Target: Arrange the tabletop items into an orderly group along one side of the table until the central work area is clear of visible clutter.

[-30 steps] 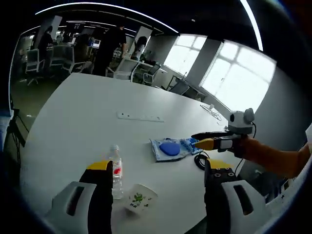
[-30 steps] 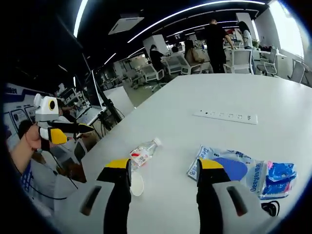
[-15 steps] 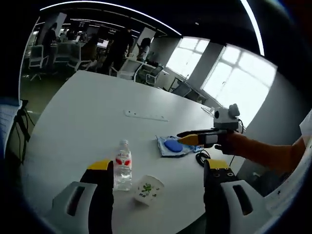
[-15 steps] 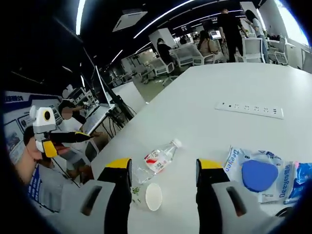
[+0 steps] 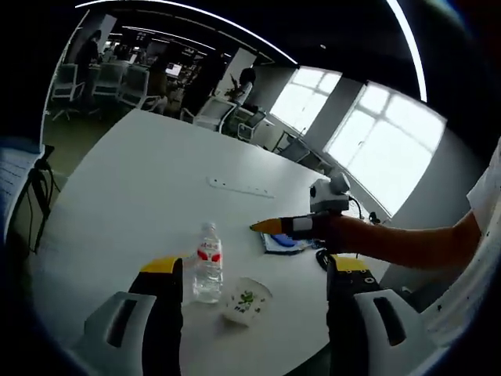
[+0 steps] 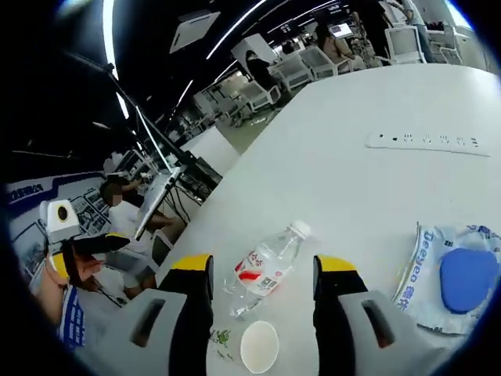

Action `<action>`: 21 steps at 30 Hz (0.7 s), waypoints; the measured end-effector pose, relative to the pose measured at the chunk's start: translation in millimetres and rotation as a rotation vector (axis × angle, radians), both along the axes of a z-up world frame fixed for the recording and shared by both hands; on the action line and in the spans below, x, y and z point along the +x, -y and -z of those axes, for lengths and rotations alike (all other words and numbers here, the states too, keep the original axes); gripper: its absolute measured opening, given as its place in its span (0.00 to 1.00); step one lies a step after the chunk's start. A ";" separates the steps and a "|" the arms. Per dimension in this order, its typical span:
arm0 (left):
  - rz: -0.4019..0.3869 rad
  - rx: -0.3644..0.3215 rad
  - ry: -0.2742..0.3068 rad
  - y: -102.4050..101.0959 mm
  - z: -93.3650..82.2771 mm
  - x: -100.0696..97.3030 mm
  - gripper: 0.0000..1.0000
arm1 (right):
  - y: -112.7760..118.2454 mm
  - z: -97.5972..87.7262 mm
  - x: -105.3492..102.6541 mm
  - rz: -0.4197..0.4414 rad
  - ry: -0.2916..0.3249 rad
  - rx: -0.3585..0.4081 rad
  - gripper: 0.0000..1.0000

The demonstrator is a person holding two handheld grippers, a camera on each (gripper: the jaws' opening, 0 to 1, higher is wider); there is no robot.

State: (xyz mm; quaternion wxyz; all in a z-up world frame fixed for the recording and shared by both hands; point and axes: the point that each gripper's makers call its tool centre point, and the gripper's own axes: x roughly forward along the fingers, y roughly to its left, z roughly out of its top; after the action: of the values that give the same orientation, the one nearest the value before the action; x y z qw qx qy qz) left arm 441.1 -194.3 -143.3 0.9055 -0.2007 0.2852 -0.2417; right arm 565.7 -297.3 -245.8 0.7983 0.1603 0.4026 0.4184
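Observation:
A clear water bottle (image 5: 207, 264) with a red label stands upright on the white table (image 5: 133, 188). A white paper cup (image 5: 245, 300) lies tipped beside it. Further off lies a blue plastic pack (image 5: 280, 240). My left gripper (image 5: 256, 266) is open, held back from the bottle and cup. My right gripper (image 5: 258, 227) reaches in from the right, above the table between the pack and the bottle. In the right gripper view the bottle (image 6: 270, 266) appears between the open jaws of my right gripper (image 6: 262, 264), farther off. The cup (image 6: 258, 346) is below it and the pack (image 6: 458, 274) at right.
A white power strip (image 5: 239, 186) lies mid-table, also visible as the power strip (image 6: 427, 141). A black cable (image 5: 322, 257) coils by the pack. My left gripper (image 6: 78, 247) shows at far left, off the table edge. Office chairs and people fill the background.
My right gripper has moved from over the blue pack toward the bottle and cup. In both views the bottle and cup now sit nearer the centre.

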 end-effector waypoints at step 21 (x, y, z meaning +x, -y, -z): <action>-0.008 -0.039 -0.002 -20.8 23.4 12.7 0.75 | -37.6 57.2 33.9 0.148 -0.310 0.169 0.44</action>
State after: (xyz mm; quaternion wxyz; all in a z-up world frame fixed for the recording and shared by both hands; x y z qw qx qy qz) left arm 453.8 -173.4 -166.7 0.9021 -0.2199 0.2805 -0.2432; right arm 599.6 -259.7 -303.0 0.7390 0.3185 0.4713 0.3609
